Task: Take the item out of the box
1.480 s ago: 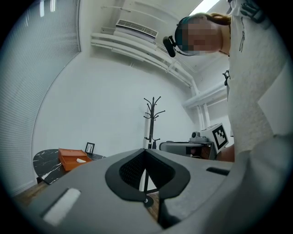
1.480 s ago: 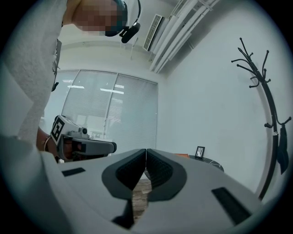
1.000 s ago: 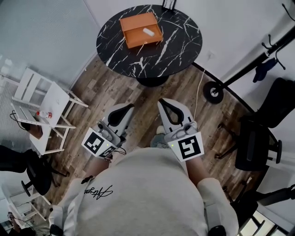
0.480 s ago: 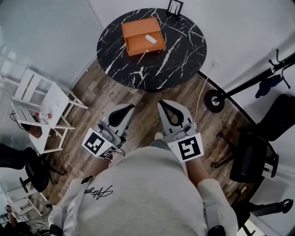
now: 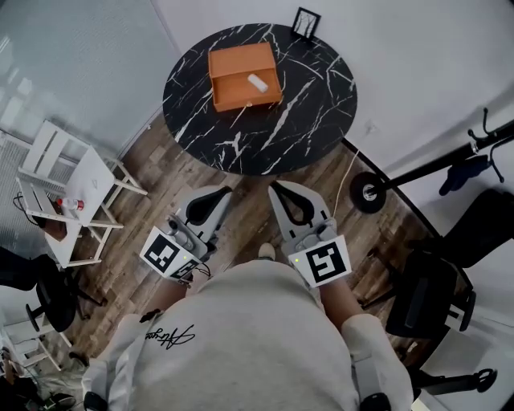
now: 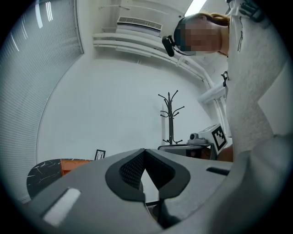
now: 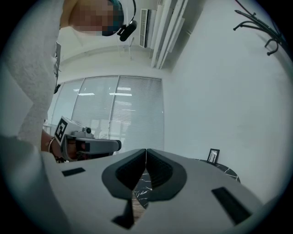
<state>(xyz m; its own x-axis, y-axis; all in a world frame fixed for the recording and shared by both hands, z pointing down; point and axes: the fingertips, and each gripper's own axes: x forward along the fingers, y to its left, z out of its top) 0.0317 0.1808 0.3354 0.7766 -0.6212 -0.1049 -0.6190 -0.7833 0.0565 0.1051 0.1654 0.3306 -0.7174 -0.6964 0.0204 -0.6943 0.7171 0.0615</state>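
Note:
An open orange box [image 5: 245,76] sits on the far left part of a round black marble table [image 5: 297,104], with a small white item [image 5: 258,82] lying inside it. Both grippers are held low in front of the person's body, over the wood floor and short of the table's near edge. In the head view my left gripper [image 5: 220,192] and right gripper [image 5: 276,186] point toward the table. In their own views the left gripper [image 6: 144,150] and right gripper [image 7: 146,150] each have jaws touching with nothing between them. The left gripper view catches the orange box [image 6: 75,164] low at left.
A small picture frame [image 5: 305,22] stands at the table's back edge. A white folding stand [image 5: 76,189] is at the left. A black pole with a round base [image 5: 369,193] and a black office chair [image 5: 426,297] are at the right. A coat stand [image 6: 170,121] rises by the wall.
The table and box have slid lower and slightly left in the head view as the person has come nearer. Both grippers stay shut and keep their places by the body.

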